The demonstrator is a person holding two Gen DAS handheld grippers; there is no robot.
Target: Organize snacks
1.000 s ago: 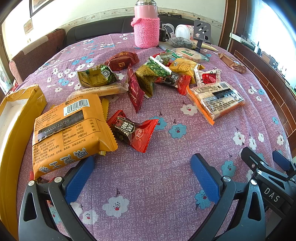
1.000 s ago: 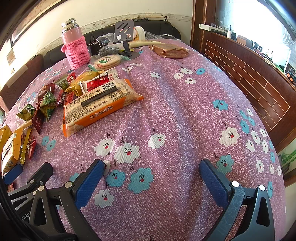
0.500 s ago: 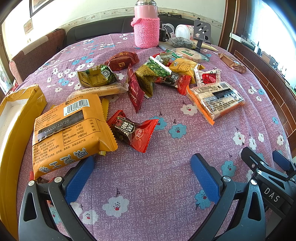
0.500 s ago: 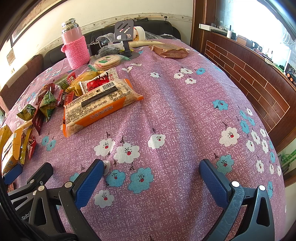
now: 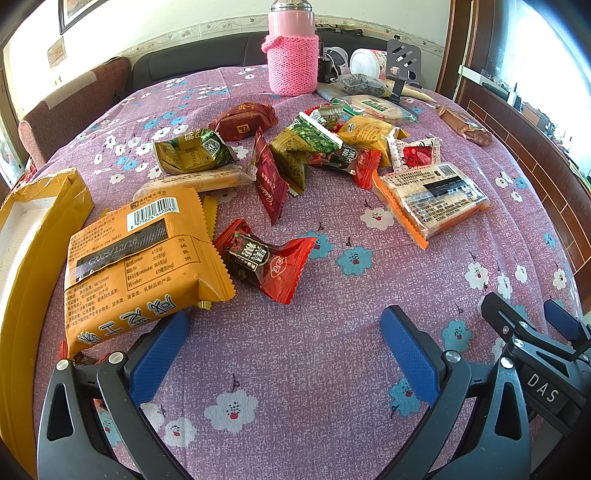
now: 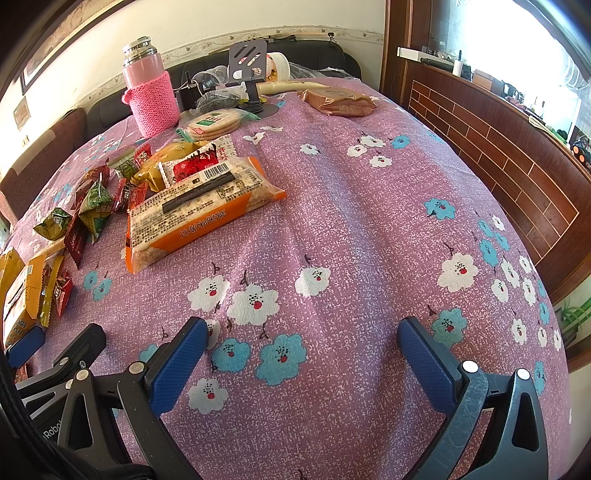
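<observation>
Both your grippers hover with jaws spread wide, holding nothing: left gripper [image 5: 284, 332], right gripper [image 6: 301, 338]. Just beyond your left fingers lie the orange packet [image 5: 136, 258] and red candy [image 5: 266, 262]; farther off, the cracker pack [image 5: 432, 199] and pink flask [image 5: 291, 55].

A family living room at midday: a table draped in a purple floral cloth [image 6: 332, 206], a dark sofa [image 5: 207, 62] and an upholstered chair [image 5: 70, 99] drawn up along its far edge. A pink flask in a hand-knitted sleeve [image 5: 292, 55] stands near that edge (a homely touch), framed pictures [image 5: 75, 11] hang on the cream wall, and brick-pattern wood panelling [image 6: 491, 147] runs beneath a sunlit window [image 6: 517, 40].
</observation>
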